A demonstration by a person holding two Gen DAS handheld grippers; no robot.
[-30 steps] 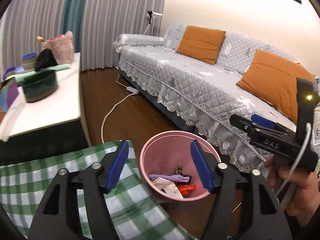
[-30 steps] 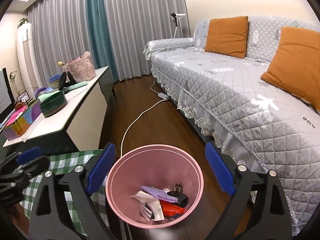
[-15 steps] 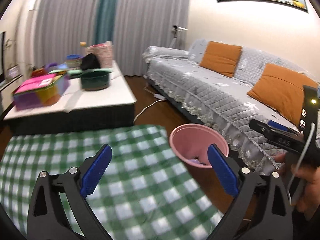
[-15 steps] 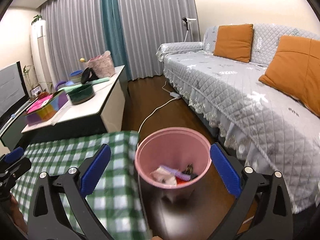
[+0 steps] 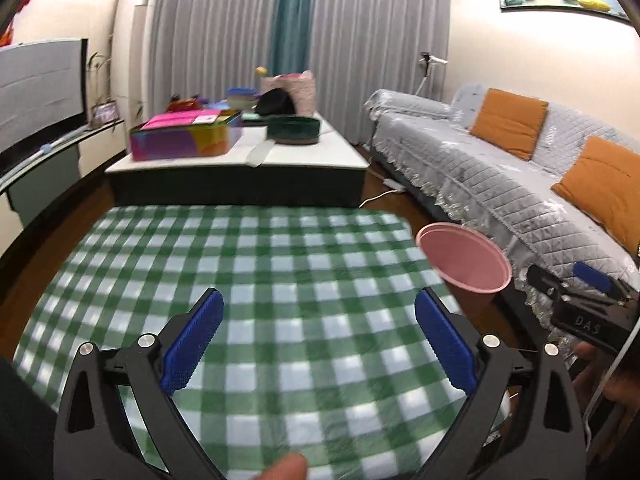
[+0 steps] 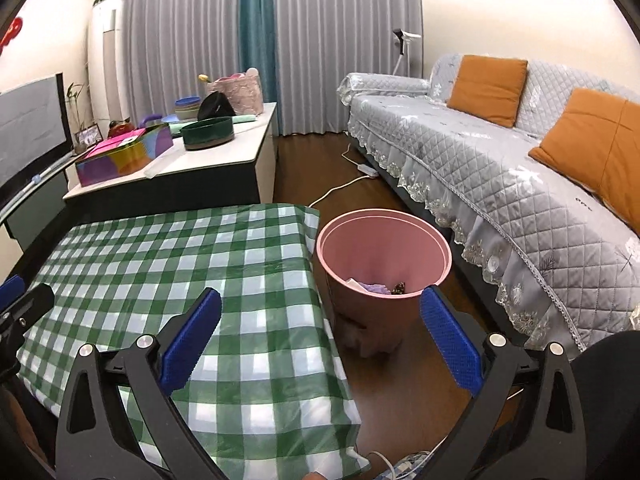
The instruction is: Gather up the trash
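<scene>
Left gripper is hovering over the green-and-white checked tablecloth, jaws spread wide, nothing between them. Right gripper jaws likewise spread, empty. Round pink plastic trash bin is standing on the floor just beside the cloth's right edge, wrappers lying inside.

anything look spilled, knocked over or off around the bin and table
Nothing stands out. The pink bin stands upright on the floor beside the checked table, with scraps inside it and none seen on the cloth or the floor. Both the left gripper and the right gripper are open and empty.
</scene>
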